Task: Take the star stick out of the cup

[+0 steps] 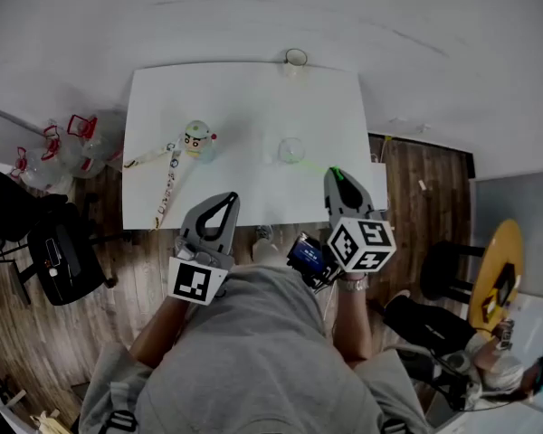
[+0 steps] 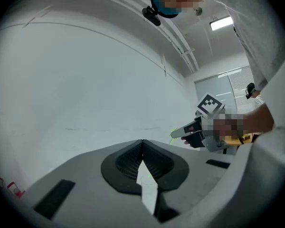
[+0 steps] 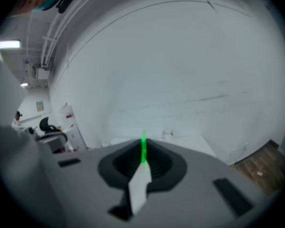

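My right gripper (image 1: 335, 177) is shut on a thin green stick (image 1: 333, 171), the star stick, which pokes out past its tips above the near edge of the white table (image 1: 244, 98). In the right gripper view the green stick (image 3: 143, 148) stands up between the closed jaws of this gripper (image 3: 143, 145). A clear cup (image 1: 291, 150) stands on the table just left of and beyond that gripper. My left gripper (image 1: 224, 199) hovers over the table's near edge, shut and holding nothing (image 2: 142, 145). From the left gripper view the right gripper (image 2: 187, 131) shows with a green tip.
A small cartoon figure (image 1: 197, 139) with a lanyard (image 1: 168, 183) lies on the table's left part. Another clear cup (image 1: 296, 59) stands at the far edge. A black chair (image 1: 59, 251) and plastic bottles (image 1: 68, 147) are at the left, a stool (image 1: 493, 274) at the right.
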A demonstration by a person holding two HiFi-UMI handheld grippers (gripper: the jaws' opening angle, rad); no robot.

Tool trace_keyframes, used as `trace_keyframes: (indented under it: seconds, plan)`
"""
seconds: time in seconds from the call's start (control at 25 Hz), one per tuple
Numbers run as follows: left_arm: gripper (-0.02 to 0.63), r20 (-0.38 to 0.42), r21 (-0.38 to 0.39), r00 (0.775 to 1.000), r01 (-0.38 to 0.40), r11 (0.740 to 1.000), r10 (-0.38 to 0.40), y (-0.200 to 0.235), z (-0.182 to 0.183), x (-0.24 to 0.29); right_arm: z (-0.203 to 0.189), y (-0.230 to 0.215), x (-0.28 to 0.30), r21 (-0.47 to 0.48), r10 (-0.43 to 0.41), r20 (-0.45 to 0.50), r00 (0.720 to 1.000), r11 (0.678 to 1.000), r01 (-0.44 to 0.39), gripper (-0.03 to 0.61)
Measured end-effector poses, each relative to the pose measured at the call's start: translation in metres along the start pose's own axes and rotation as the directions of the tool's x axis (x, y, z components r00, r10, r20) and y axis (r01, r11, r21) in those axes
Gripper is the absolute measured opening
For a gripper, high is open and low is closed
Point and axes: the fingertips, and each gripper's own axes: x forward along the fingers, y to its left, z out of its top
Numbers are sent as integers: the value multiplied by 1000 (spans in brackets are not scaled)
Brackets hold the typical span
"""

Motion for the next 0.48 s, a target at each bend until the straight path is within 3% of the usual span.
trace_keyframes:
  seconds: [0.48]
  plan:
    - [32, 21, 4, 998, 52, 999, -52, 9, 6, -36, 7, 47, -48, 21, -28, 93, 995, 999, 26, 46]
